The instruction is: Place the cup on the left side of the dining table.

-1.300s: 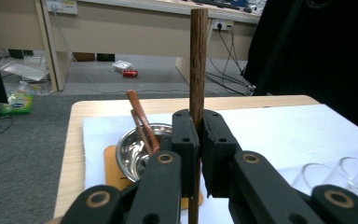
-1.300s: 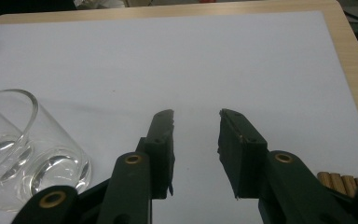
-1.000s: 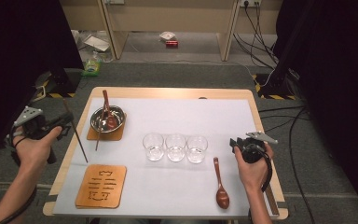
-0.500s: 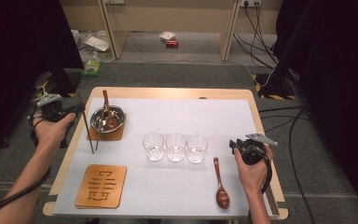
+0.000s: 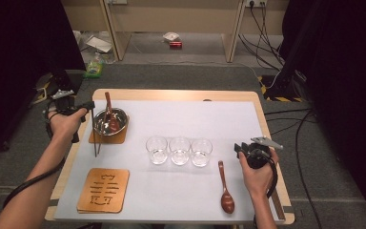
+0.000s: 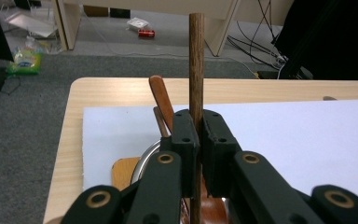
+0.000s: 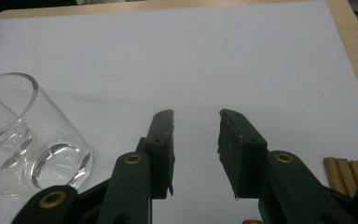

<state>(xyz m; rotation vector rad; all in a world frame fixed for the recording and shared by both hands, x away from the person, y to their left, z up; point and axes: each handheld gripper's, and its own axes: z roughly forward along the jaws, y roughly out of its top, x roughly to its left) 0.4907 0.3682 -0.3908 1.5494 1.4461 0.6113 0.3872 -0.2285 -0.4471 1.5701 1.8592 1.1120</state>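
The pale wooden worktop (image 5: 181, 94) carries a white sheet (image 5: 181, 191) over most of its surface. On the sheet near the near-left corner lies a square wooden coaster with cut-out slots (image 5: 103, 189). A second wooden coaster (image 5: 106, 138) sits near the left edge and bears a round steel bowl (image 5: 110, 120) with a brown wooden spoon (image 5: 107, 102) standing in it. Three clear drinking glasses (image 5: 179, 150) stand in a row at mid-worktop. A second brown wooden spoon (image 5: 226, 188) lies towards the near-right corner.

Progress: the thin dark wooden chopsticks (image 5: 95, 136) are lifted and carried, hanging just left of the bowl above the left edge. Judged from this, the placing of them is not yet done; the loose spoon and the empty slotted coaster remain untouched.

Pose: the left hand-held gripper (image 5: 86, 107) is held level above the left edge, pointing towards the bowl, its jaws clamped tight on the chopsticks, which run upright through them in the left gripper view (image 6: 196, 60). The right hand-held gripper (image 5: 240, 148) rests at the right edge beside the glasses, jaws parted about halfway and holding nothing.
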